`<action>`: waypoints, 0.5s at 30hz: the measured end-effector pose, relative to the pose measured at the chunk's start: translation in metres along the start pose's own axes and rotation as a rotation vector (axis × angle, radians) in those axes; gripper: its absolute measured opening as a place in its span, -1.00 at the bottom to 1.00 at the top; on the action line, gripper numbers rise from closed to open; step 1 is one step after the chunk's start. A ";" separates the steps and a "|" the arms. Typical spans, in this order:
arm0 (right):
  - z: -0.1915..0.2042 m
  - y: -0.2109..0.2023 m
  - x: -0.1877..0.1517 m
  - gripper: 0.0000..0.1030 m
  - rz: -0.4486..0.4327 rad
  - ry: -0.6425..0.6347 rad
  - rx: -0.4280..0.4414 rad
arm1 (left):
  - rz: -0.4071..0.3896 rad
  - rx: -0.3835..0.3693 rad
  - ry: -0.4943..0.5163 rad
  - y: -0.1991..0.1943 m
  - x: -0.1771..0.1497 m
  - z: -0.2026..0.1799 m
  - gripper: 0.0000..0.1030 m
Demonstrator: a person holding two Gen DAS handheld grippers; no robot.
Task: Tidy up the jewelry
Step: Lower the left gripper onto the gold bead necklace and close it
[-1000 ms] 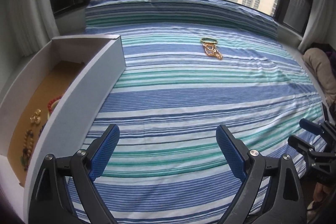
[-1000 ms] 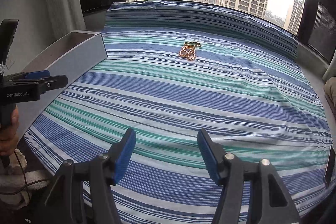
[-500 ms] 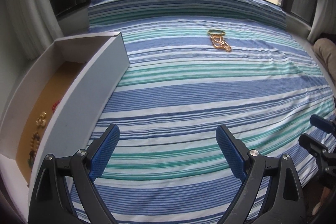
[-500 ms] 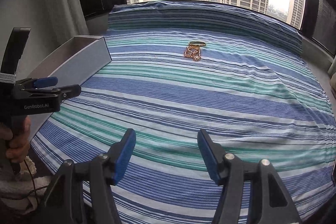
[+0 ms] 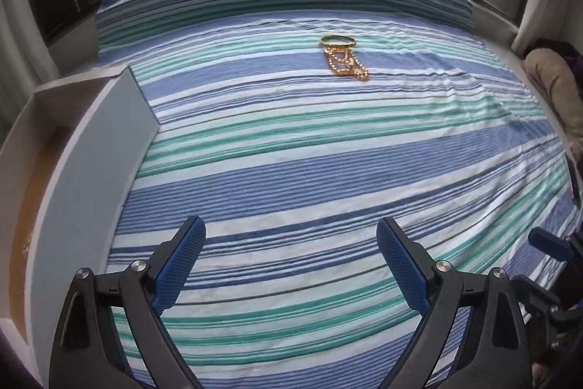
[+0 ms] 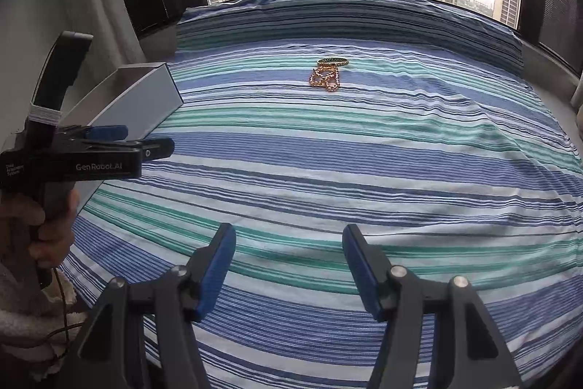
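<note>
I hold both grippers, left (image 5: 290,259) and right (image 6: 288,261), agape and empty over bare striped sheet (image 5: 309,163). Bangle (image 5: 338,41) and chain (image 5: 344,64) lie well ahead. Only my left view looks inside the box (image 5: 91,170).

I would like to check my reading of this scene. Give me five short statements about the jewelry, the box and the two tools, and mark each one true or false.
1. The gold chain lies on the striped bedsheet. True.
2. The left tool holds the chain. False: its jaws are open and empty, well short of it.
3. A bangle lies at the far end of the chain, touching it. True.
4. The box stands to the right of the jewelry. False: it stands at the left edge of the bed.
5. The right tool is shut. False: its jaws are apart, with nothing between them.
</note>
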State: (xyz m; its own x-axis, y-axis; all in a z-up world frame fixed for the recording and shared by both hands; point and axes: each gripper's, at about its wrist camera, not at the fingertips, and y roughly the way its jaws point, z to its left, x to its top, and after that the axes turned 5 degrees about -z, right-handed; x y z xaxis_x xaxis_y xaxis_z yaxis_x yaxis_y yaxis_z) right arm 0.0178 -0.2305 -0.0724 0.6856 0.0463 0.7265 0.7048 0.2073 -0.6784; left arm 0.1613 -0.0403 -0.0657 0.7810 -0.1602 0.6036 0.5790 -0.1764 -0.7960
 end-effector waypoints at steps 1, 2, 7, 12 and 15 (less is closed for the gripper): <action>-0.003 -0.002 -0.001 0.21 -0.005 0.009 0.000 | 0.008 -0.047 0.001 0.008 0.012 -0.004 0.85; -0.006 -0.004 -0.001 0.21 -0.010 0.019 -0.001 | 0.015 -0.097 0.005 0.017 0.025 -0.010 0.85; -0.021 -0.016 -0.005 0.21 -0.041 0.063 0.005 | 0.072 -0.262 0.061 0.078 0.103 -0.048 0.85; -0.034 -0.025 -0.012 0.21 -0.052 0.097 0.005 | 0.104 -0.159 0.063 0.149 0.158 -0.067 0.82; -0.039 -0.029 -0.021 0.21 -0.046 0.117 0.015 | 0.144 -0.085 0.055 0.184 0.172 -0.070 0.76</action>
State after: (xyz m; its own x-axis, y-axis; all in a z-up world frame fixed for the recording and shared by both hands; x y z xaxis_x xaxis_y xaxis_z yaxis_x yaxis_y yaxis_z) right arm -0.0097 -0.2758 -0.0725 0.6698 -0.0782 0.7384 0.7339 0.2207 -0.6423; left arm 0.3858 -0.1683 -0.1055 0.8395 -0.2419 0.4866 0.4380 -0.2288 -0.8694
